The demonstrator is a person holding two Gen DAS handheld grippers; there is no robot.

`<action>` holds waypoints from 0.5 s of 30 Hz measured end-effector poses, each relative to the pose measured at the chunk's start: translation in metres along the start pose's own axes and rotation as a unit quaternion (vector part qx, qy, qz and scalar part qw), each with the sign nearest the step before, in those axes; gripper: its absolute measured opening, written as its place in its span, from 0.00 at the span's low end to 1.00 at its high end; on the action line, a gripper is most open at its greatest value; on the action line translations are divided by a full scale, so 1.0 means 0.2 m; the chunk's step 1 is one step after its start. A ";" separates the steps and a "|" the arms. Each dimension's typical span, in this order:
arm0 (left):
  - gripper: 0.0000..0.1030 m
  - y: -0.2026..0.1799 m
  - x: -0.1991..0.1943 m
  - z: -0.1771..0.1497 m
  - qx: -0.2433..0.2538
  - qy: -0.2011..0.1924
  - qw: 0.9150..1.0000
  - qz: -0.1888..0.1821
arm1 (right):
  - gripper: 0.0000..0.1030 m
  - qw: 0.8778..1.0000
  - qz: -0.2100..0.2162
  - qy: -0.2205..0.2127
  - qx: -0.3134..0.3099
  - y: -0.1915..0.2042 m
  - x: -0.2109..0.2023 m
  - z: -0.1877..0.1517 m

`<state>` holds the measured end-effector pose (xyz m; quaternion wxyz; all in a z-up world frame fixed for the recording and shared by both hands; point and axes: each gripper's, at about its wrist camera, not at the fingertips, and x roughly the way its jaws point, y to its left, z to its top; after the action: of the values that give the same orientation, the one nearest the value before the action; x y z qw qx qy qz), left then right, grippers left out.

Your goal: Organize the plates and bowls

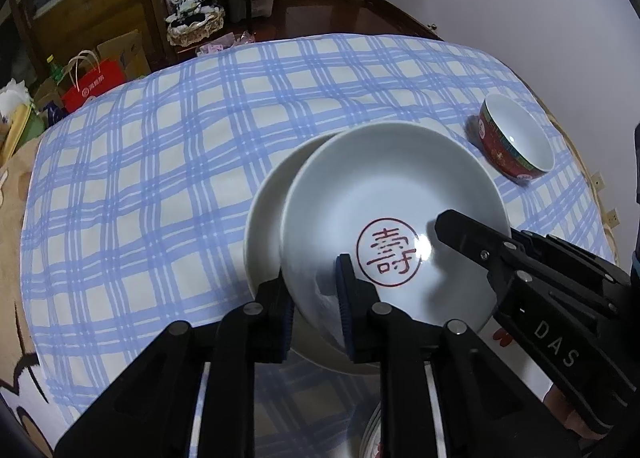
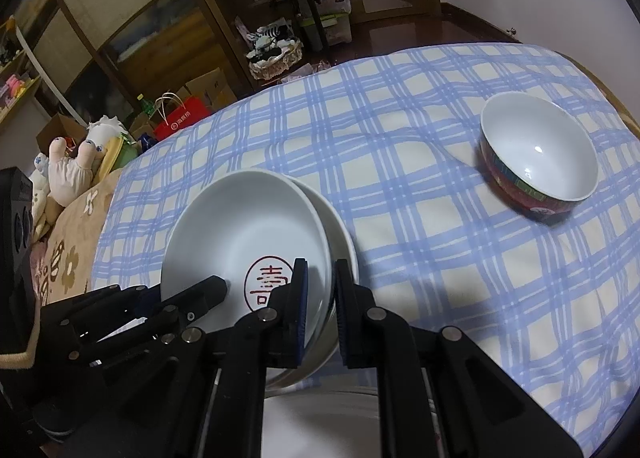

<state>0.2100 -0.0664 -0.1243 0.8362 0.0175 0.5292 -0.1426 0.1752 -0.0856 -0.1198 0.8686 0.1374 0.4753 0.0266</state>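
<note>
From the left wrist camera, the left gripper (image 1: 314, 294) straddled the near rim of a white glazed plate with a red circular character stamp (image 1: 392, 217); its blue-padded fingers (image 1: 345, 298) stood one inside the dish and one outside, closed against the rim. That plate sat tilted in a second plain white plate (image 1: 264, 225) beneath it, both on the blue-and-cream checked cloth (image 1: 160, 177) covering the table. The right gripper (image 1: 452, 230) reached in from the right, its black fingertip over the upper plate's inside. A red-patterned ceramic bowl with a white interior (image 1: 516, 137) stood well apart, far right on the cloth. From the right wrist camera, the right gripper (image 2: 322, 298) clasped the rims of the stacked plates, pads on either side and pressing, while the left gripper (image 2: 208, 292) came in from the left. The bowl (image 2: 540, 153) stood upright, far right.
</note>
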 end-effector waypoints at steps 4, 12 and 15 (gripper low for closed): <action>0.21 -0.02 0.00 -0.01 0.008 0.002 1.000 0.012 | 0.14 1.000 0.003 0.002 0.006 -0.01 0.00 0.00; 0.21 0.00 -0.01 0.01 0.001 0.022 1.000 -0.010 | 0.14 1.000 -0.001 0.003 -0.004 -0.02 0.01 -0.02; 0.22 0.00 -0.01 0.01 -0.006 0.027 1.000 -0.014 | 0.14 1.000 -0.001 0.005 -0.003 -0.02 0.01 -0.01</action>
<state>0.2105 -0.0654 -0.1217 0.8195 0.0090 0.5528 -0.1507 0.1739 -0.0876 -0.1238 0.8669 0.1340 0.4794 0.0280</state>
